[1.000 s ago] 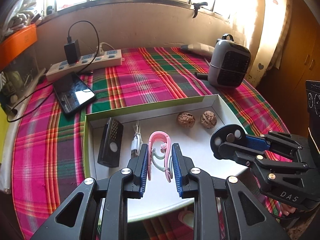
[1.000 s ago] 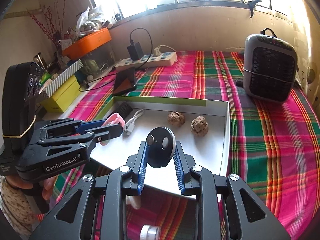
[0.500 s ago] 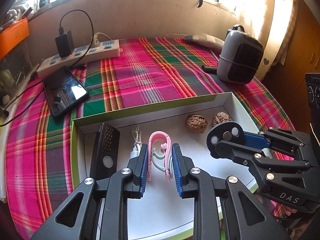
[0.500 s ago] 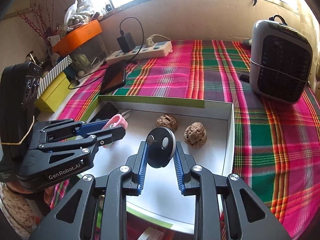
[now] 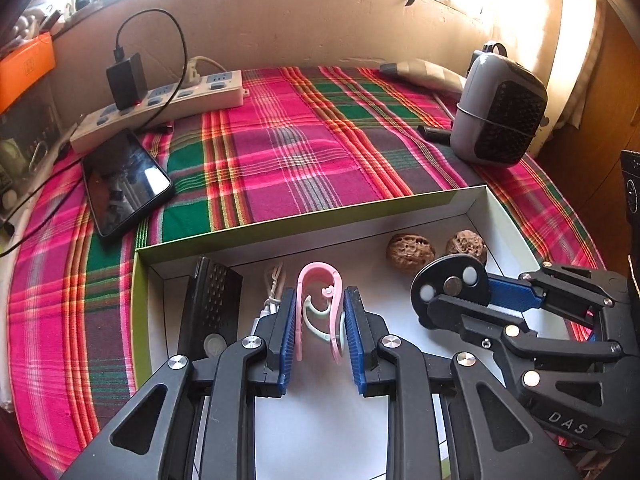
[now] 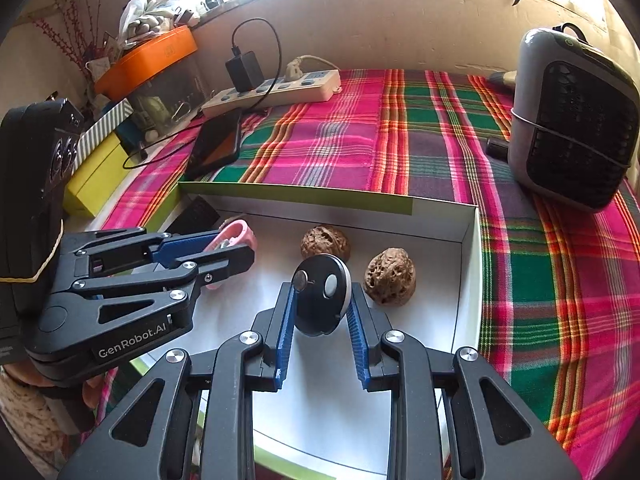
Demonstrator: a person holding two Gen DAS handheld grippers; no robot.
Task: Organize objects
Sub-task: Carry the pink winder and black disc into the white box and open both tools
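Left gripper (image 5: 319, 316) is clamping a pink clip (image 5: 319, 304) over the white box (image 5: 304, 222), between the white cable (image 5: 274, 288) and two walnuts (image 5: 410, 251). Right gripper (image 6: 321, 308) is gripping a black round disc (image 6: 320, 300) just in front of the walnuts, also above the box floor. Black remote (image 5: 210, 308) is lying at the box's left end

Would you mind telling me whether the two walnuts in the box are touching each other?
Apart. The right wrist view shows white box floor between the left walnut and the right walnut.
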